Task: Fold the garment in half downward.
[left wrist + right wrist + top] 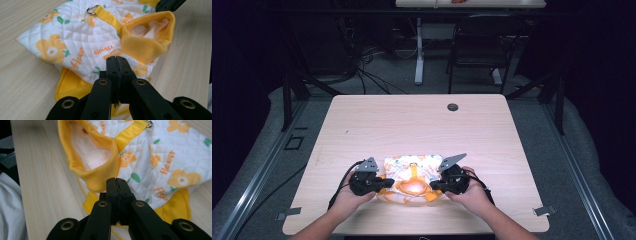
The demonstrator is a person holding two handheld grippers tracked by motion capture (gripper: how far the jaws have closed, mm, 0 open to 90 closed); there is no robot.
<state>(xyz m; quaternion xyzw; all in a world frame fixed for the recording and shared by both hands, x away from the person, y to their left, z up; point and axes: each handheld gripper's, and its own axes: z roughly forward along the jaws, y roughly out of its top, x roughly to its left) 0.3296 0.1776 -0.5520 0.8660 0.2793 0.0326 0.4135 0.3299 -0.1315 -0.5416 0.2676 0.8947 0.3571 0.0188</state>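
Observation:
A small white quilted garment [412, 172] with orange flowers lies on the table's near middle. Its yellow ribbed collar [147, 42] [95, 175] stands open, and a yellow strap runs up to a metal ring [92, 10]. My left gripper [388, 184] is at the garment's left side, its jaws pressed together, and the tips [116, 58] lie over the quilted fabric [75, 37] just below the collar. My right gripper [433, 187] is at the right side, also shut, with its tips [116, 180] against the collar's lower rim. No fabric shows between either pair of jaws.
The light wooden table [412, 125] has a dark round grommet [452, 107] near its far edge. Behind the table stand a black chair [482, 45] and a white table leg [419, 55], with cables on the floor. A person's hands hold both grippers at the near edge.

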